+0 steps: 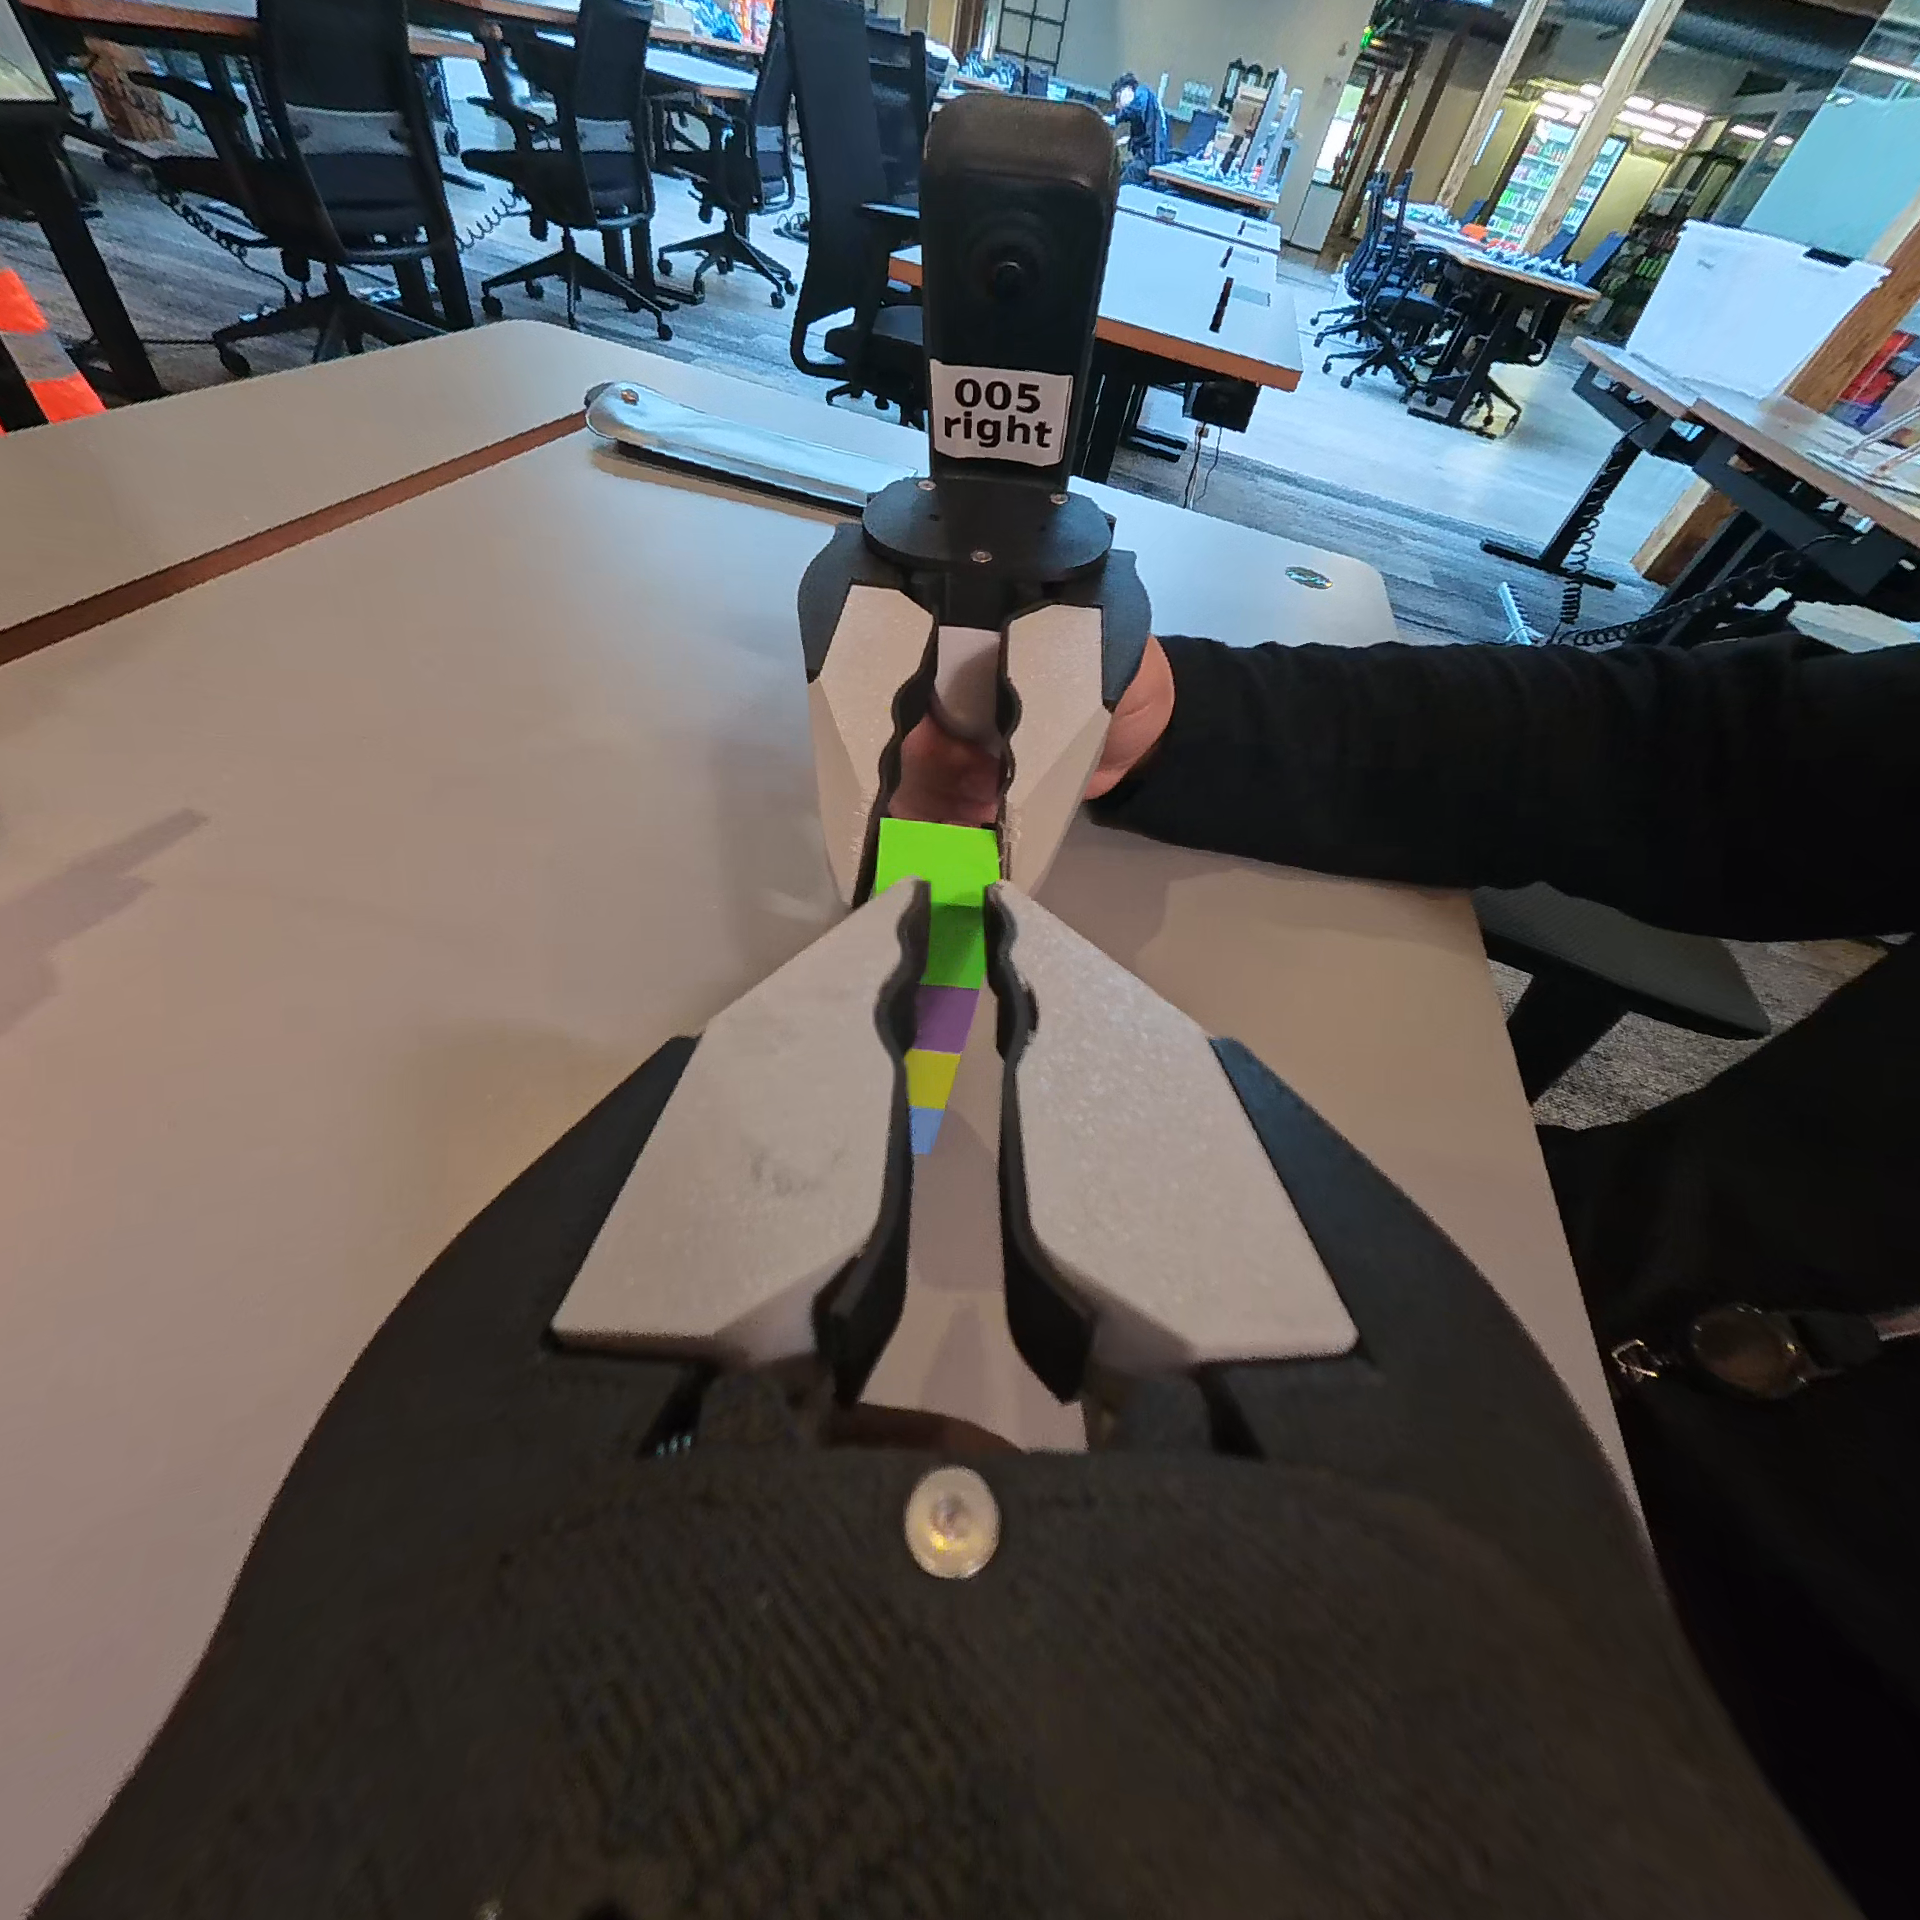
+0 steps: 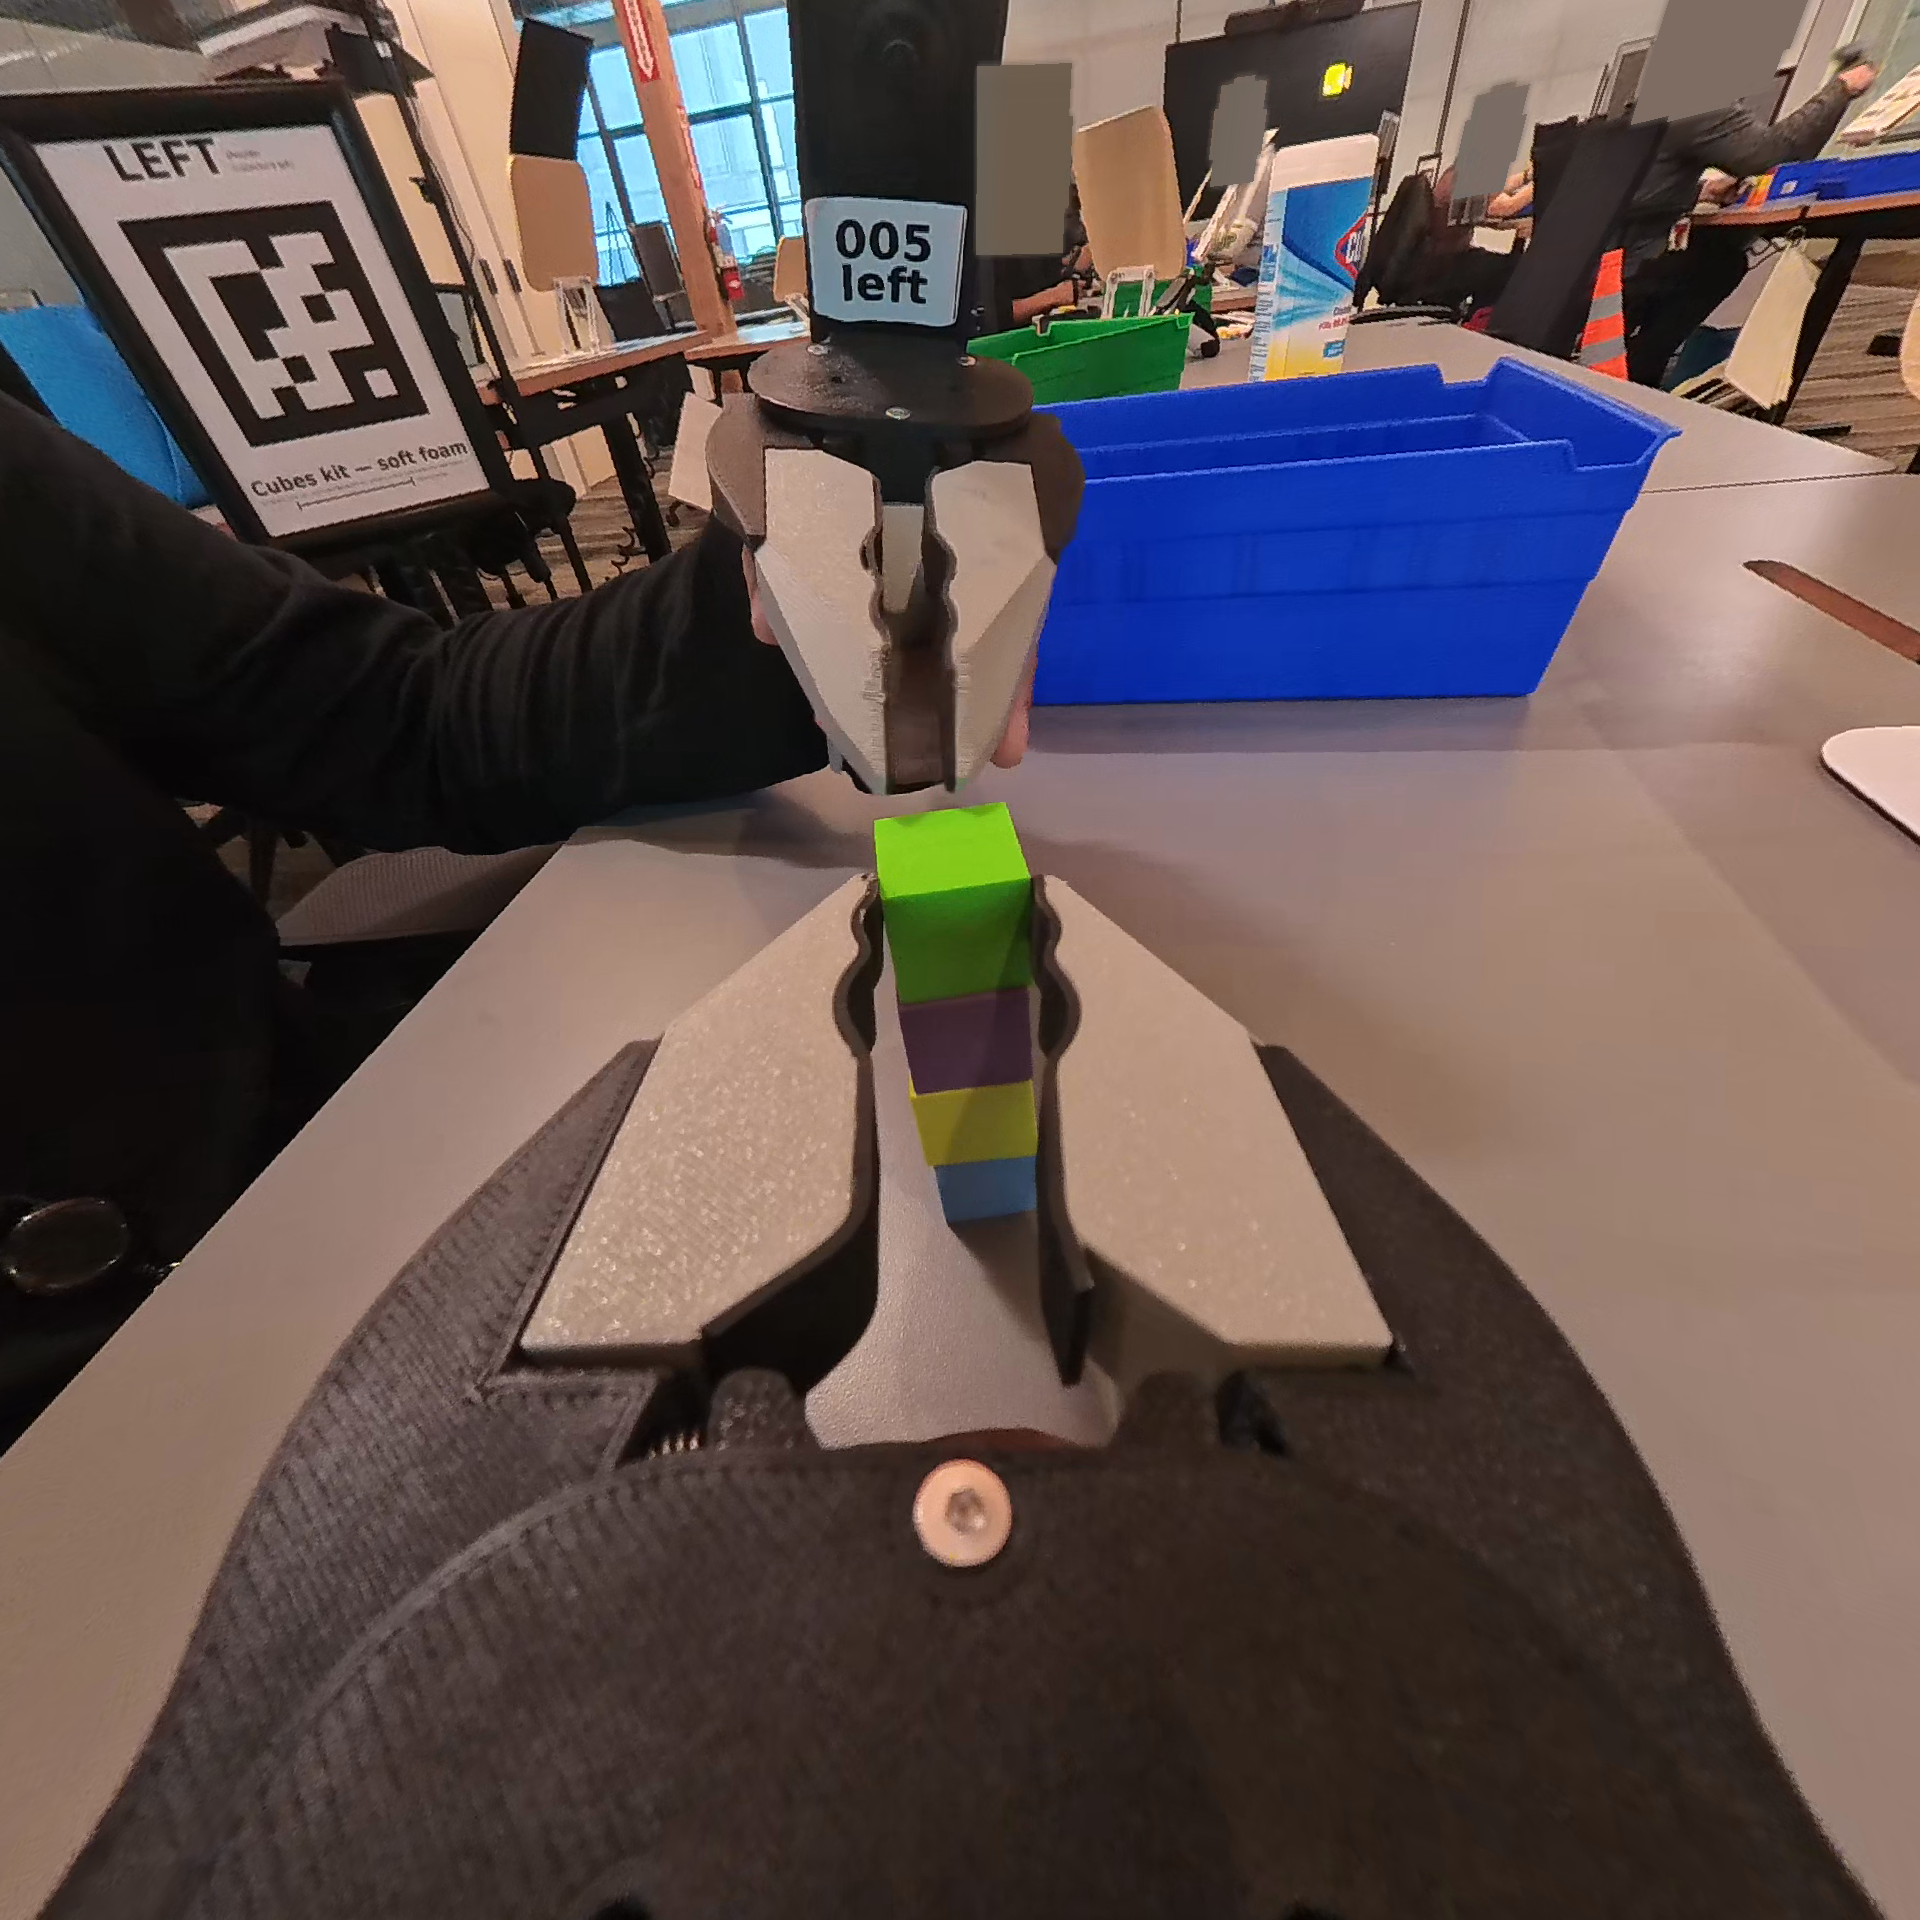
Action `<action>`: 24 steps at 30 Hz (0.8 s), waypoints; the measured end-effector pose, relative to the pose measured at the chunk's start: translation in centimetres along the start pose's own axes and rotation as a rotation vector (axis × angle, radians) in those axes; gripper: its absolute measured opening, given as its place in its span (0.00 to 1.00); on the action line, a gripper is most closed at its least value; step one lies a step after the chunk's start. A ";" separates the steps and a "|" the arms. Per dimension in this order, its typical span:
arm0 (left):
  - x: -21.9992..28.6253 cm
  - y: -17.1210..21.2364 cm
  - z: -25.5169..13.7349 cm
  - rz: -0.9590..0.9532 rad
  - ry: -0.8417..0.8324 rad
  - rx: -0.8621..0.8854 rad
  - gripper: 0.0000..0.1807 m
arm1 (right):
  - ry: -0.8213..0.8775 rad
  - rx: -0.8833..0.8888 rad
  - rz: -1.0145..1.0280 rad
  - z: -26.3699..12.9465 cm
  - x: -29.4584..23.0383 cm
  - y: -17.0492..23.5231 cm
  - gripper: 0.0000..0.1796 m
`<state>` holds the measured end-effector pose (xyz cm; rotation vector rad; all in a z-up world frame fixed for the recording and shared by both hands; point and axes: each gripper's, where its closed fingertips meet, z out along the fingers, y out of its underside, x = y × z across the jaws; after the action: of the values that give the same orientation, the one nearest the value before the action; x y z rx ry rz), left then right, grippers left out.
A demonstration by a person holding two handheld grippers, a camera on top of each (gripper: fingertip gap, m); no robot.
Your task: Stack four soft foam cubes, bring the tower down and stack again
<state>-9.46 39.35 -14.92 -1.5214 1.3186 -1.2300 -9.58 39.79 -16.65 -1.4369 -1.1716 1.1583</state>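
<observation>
A tower of four foam cubes stands on the grey table (image 2: 1455, 1039): green cube (image 2: 951, 914) on top, then purple (image 2: 966, 1039), yellow (image 2: 977, 1122) and blue (image 2: 987, 1184) at the bottom. My right gripper (image 2: 956, 904) is shut on the green cube, one finger against each side. My left gripper (image 1: 956, 899) is nearly shut with only a narrow gap and holds nothing. It faces the tower from the opposite side, its tips just short of the green cube (image 1: 935, 857). In the right wrist view the left gripper (image 2: 920, 774) sits just above and behind the tower's top.
A blue plastic bin (image 2: 1340, 540) stands on the table behind the tower to the right. A framed marker sign (image 2: 260, 322) stands at the left. A person's black sleeves (image 1: 1507, 779) hold both grippers. Office chairs and desks fill the background. The grippers are tip to tip, or close to it.
</observation>
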 end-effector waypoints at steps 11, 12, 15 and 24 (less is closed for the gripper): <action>-0.3 -0.4 -0.2 -0.005 -0.020 0.015 0.09 | 0.005 0.057 0.044 -0.6 0.5 -0.7 0.27; -0.5 -0.5 -0.3 -0.003 -0.029 0.022 0.09 | 0.004 0.066 0.050 -0.7 0.5 -0.8 0.28; -1.1 -1.2 -0.7 -0.003 -0.064 0.059 0.09 | 0.001 0.090 0.063 -1.2 0.5 -1.1 0.26; -4.7 -2.9 -2.5 -0.080 -0.234 0.180 0.09 | 0.025 0.101 -0.013 -2.7 -0.5 -2.6 0.16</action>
<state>-11.14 44.61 -12.45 -1.5474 0.9772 -1.1472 -7.31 39.34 -13.62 -1.3622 -1.0882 1.1708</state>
